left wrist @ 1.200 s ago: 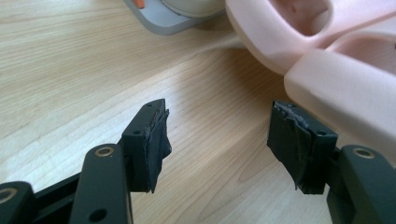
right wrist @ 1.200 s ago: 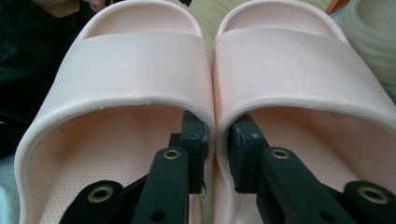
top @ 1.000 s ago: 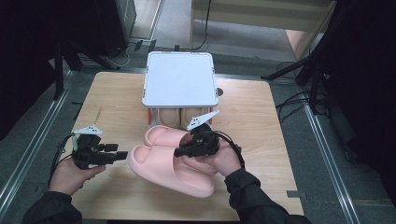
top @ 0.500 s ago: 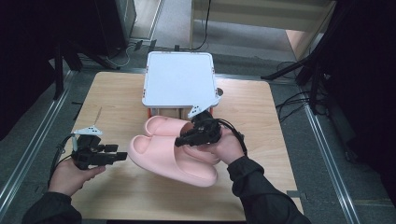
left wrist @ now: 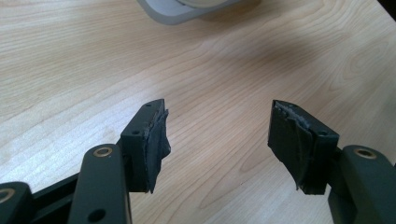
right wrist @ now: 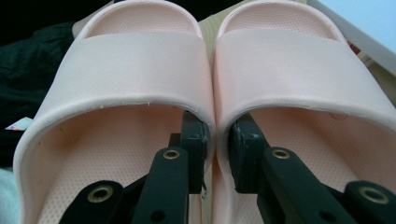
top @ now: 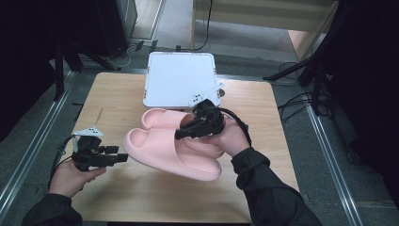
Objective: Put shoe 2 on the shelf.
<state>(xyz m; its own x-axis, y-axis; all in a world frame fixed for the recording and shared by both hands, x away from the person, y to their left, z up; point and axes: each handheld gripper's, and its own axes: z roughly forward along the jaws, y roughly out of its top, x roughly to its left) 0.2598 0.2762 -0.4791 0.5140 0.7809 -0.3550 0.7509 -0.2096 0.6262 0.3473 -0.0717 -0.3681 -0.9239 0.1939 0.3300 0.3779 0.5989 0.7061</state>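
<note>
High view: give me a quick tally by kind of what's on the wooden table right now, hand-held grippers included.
Pink foam slide slippers: 2, pinched together at their inner walls by the right gripper
White square box-like stand: 1
Black two-jaw grippers: 2, the right gripper and the left gripper, which is open and holds nothing
Total: 5

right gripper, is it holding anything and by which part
The right gripper holds the pair of pink slippers, its fingers pinching the two touching inner side walls, one finger inside each slipper under the straps. The left gripper holds nothing.
</note>
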